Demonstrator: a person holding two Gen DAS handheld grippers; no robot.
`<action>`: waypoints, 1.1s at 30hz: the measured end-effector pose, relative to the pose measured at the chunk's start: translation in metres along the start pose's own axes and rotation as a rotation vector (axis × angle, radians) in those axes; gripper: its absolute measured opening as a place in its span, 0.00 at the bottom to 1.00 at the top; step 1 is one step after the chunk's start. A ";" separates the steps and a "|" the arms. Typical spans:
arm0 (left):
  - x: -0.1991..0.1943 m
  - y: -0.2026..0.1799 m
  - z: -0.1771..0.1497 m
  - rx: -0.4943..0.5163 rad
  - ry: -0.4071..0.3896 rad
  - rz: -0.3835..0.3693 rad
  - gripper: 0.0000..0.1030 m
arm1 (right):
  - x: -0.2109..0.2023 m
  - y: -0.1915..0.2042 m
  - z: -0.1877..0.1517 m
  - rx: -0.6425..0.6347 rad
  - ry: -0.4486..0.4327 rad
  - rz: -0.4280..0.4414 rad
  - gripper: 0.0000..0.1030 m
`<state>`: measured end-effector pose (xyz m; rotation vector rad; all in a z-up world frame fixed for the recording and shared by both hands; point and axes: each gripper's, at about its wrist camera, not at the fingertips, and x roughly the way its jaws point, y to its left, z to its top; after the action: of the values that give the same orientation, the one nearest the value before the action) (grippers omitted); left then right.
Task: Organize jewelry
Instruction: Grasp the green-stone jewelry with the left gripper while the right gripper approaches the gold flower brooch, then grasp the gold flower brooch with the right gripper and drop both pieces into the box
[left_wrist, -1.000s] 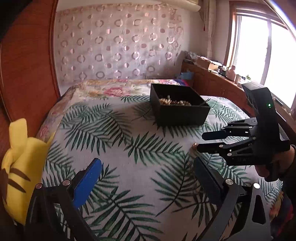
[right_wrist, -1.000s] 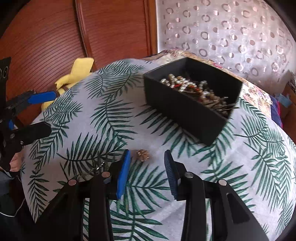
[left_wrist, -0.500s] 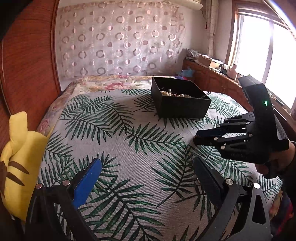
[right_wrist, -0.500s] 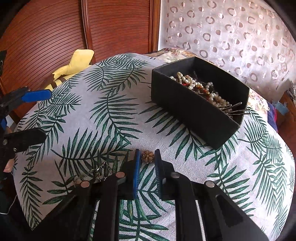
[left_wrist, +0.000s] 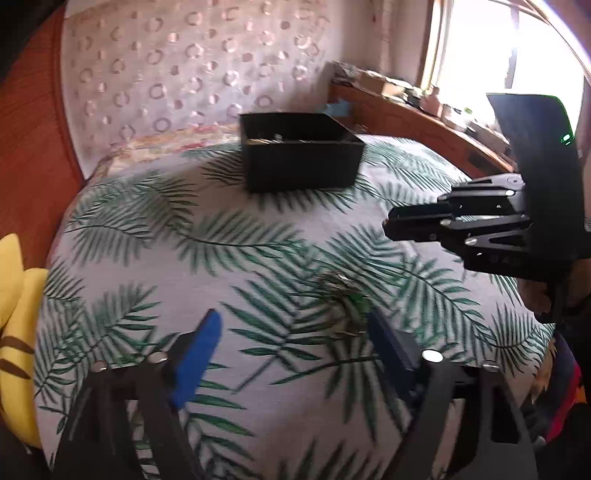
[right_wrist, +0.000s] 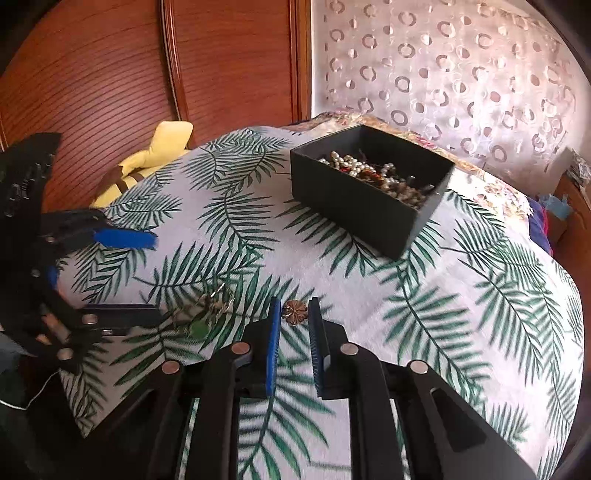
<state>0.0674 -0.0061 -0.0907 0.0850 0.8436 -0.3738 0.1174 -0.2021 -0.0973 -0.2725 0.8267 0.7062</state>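
Note:
My right gripper (right_wrist: 294, 314) is shut on a small brown flower-shaped brooch (right_wrist: 294, 311) and holds it above the palm-leaf bedspread (right_wrist: 369, 280); it also shows in the left wrist view (left_wrist: 391, 224). A black box (right_wrist: 369, 192) with pearls and other jewelry stands farther back; it shows in the left wrist view (left_wrist: 301, 155) too. My left gripper (left_wrist: 295, 332) is open and low over the bedspread. A tangle of metal jewelry with a green piece (left_wrist: 345, 302) lies just beyond its right finger, and shows in the right wrist view (right_wrist: 207, 310).
A yellow plush toy (right_wrist: 147, 162) lies at the bed's edge by the wooden wardrobe (right_wrist: 147, 55). A wooden shelf (left_wrist: 406, 110) with clutter runs under the window. A patterned curtain (right_wrist: 461, 74) hangs behind the bed.
My right gripper closed on the brooch and lifted it off the bedspread. My left gripper moved forward and down toward the tangle of jewelry.

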 end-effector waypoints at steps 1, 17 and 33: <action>0.002 -0.004 0.000 0.011 0.007 -0.005 0.65 | -0.004 0.000 -0.002 0.003 -0.004 0.001 0.16; 0.023 -0.049 0.007 0.140 0.072 -0.035 0.22 | -0.030 -0.009 -0.030 0.050 -0.038 -0.013 0.16; 0.012 -0.047 0.023 0.140 0.014 -0.030 0.09 | -0.043 -0.015 -0.028 0.066 -0.069 -0.017 0.16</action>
<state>0.0741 -0.0584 -0.0809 0.2050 0.8328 -0.4605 0.0909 -0.2474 -0.0842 -0.1948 0.7798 0.6679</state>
